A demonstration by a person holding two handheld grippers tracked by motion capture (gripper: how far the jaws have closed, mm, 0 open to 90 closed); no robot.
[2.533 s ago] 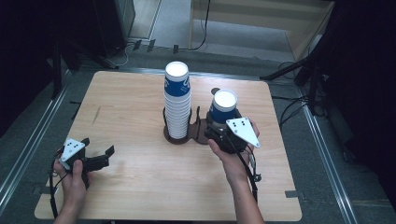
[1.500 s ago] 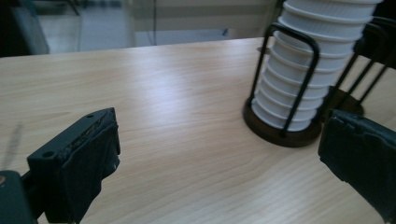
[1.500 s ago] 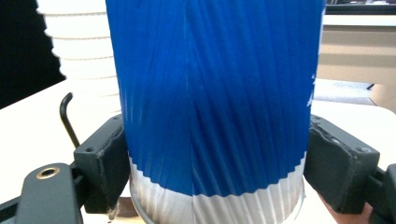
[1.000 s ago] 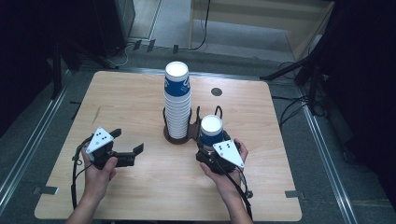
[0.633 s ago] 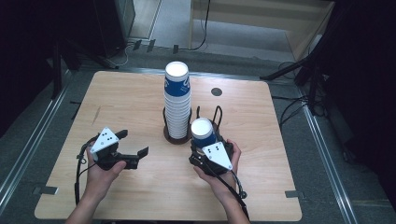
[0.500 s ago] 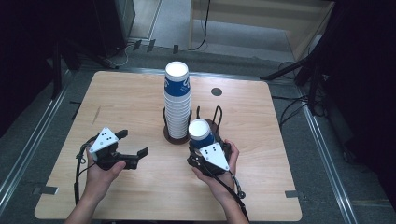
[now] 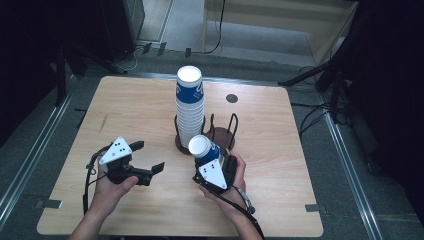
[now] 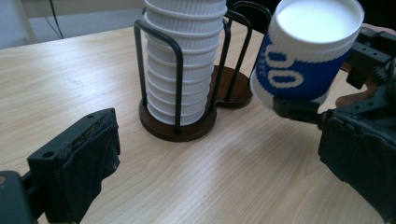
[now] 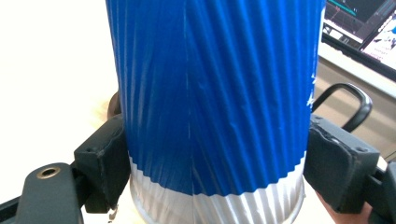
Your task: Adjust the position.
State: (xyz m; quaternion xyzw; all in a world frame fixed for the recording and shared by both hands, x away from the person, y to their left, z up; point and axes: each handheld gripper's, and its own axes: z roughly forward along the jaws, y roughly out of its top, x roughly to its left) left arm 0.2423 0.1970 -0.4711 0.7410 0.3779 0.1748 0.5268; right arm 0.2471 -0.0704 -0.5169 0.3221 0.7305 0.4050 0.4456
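Blue ribbed paper cup (image 7: 204, 149) held tilted just in front of the wire cup rack (image 7: 206, 134), clamped between fingers of right gripper (image 7: 216, 161), white cup stack (image 7: 189, 109) seated in rack's left bay, left gripper (image 7: 148, 159) left of rack over worktop (image 7: 280, 150), fingers spread wide, nothing held.

honestly nothing readable here. blue cup (image 8: 306, 56) has white markings on side, look like loops or "00", can't make out actual word.
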